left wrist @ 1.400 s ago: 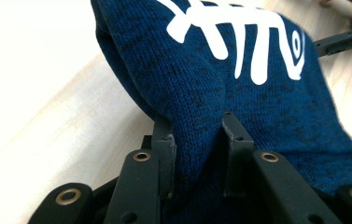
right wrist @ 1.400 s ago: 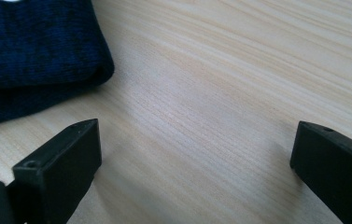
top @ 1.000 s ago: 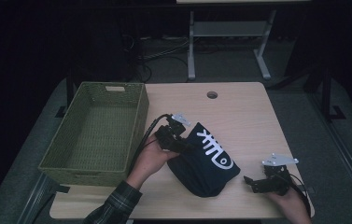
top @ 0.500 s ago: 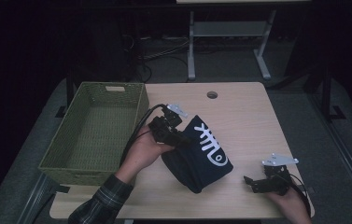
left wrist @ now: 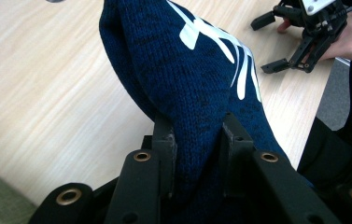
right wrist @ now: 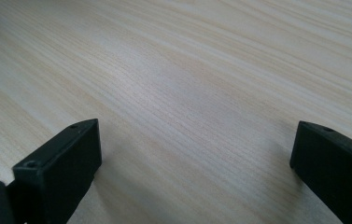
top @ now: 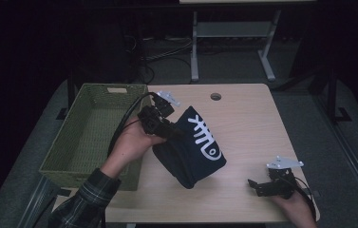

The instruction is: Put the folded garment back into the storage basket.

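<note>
A dark blue knitted piece [top: 193, 147] with a white line pattern hangs tilted over the middle of the wooden table [top: 252, 123]. My left gripper [top: 169, 130] is shut on its upper left edge. In the left gripper view the two black jaws pinch a fold of the blue knit [left wrist: 197, 79], and my left gripper [left wrist: 197, 128] points toward the right hand. My right gripper [top: 257, 186] rests low at the table's near right corner, open and holding nothing. The right gripper view has its jaws wide apart over bare wood, right gripper [right wrist: 197, 140].
A green woven basket [top: 72, 156] stands on the table's left side, right beside the left hand, with nothing inside that I can see. A small round hole [top: 215, 96] is in the far part of the tabletop. Table legs and cables lie on the dark floor beyond.
The left hand has risen and moved toward the far side, pulling the blue knit up with it so the knit stands more upright. The right gripper has stayed where it was.
</note>
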Motion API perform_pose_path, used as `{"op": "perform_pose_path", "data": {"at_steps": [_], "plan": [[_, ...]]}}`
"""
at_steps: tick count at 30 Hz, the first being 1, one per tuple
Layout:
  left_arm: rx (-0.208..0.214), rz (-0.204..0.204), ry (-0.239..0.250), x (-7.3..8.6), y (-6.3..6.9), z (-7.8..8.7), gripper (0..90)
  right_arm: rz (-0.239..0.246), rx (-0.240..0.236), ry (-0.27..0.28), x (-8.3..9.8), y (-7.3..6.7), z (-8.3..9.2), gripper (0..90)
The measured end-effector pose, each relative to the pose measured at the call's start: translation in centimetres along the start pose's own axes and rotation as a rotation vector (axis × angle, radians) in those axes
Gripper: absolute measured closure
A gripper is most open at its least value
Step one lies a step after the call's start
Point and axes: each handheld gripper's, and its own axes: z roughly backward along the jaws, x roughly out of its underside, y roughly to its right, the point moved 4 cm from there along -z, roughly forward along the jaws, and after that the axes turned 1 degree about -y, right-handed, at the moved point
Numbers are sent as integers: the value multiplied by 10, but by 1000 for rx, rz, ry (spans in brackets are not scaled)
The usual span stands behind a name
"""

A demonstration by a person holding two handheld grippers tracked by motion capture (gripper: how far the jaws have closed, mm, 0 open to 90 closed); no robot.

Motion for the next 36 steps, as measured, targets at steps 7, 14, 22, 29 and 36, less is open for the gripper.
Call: {"op": "perform_pose_path", "data": {"at_steps": [7, 14, 22, 29, 36], "plan": [[-19, 8, -9, -2, -6, 23, 722, 0, 0, 0, 0, 0, 0, 17], [-49, 25, -2, 1, -14, 48, 722, 0, 0, 0, 0, 0, 0, 17], [-81, 54, 15, 9, -24, 77, 722, 0, 1, 0, 0, 0, 0, 17], [-108, 80, 28, 16, -31, 96, 722, 0, 1, 0, 0, 0, 0, 17], [-146, 111, 34, 27, -41, 116, 721, 0, 1, 1, 0, 0, 0, 17]]}}
